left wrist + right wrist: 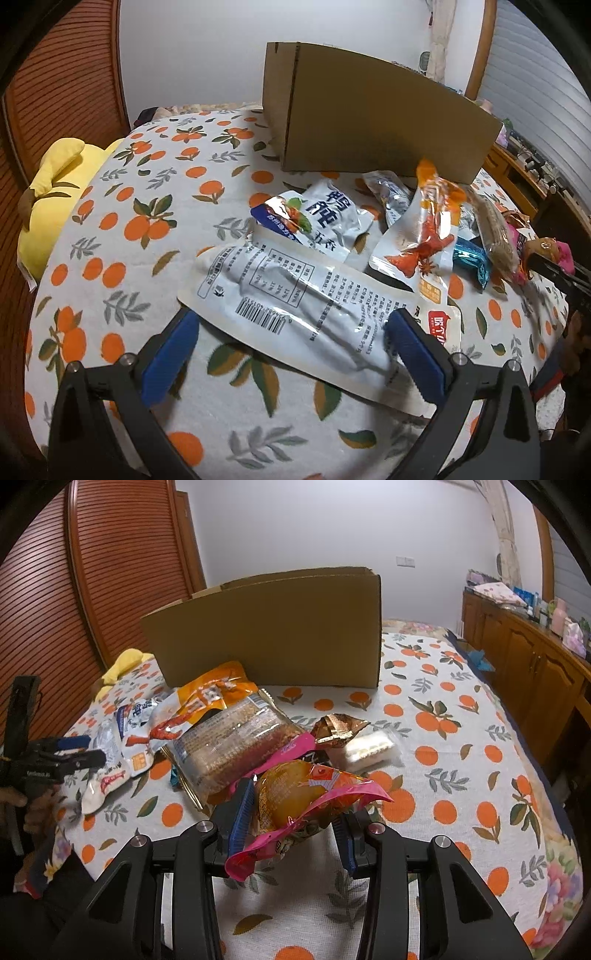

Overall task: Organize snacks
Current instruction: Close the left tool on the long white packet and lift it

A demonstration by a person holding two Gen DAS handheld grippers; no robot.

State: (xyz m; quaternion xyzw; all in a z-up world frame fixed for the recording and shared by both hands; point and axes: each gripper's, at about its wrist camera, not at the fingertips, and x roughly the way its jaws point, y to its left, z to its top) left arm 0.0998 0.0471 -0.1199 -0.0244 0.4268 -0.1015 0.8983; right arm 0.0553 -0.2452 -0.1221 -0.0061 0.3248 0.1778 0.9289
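Observation:
A cardboard box (373, 122) stands open at the back of the table; it also shows in the right wrist view (273, 635). A pile of snack packets lies in front of it. My left gripper (291, 339) is open, its blue pads on either side of a long white packet with a barcode (295, 306) that lies flat. My right gripper (291, 823) is shut on a pink-edged packet with a yellow snack inside (299, 797). A white duck-snack packet (325, 218), an orange crayfish packet (428, 236) and a clear cracker pack (236, 742) lie in the pile.
The orange-print tablecloth (147, 229) covers the table. A yellow plush toy (55, 199) sits at its left edge. A wooden cabinet (524, 664) with clutter stands to the right. A gold wrapper (336, 729) and a white cake packet (369, 751) lie by the pile.

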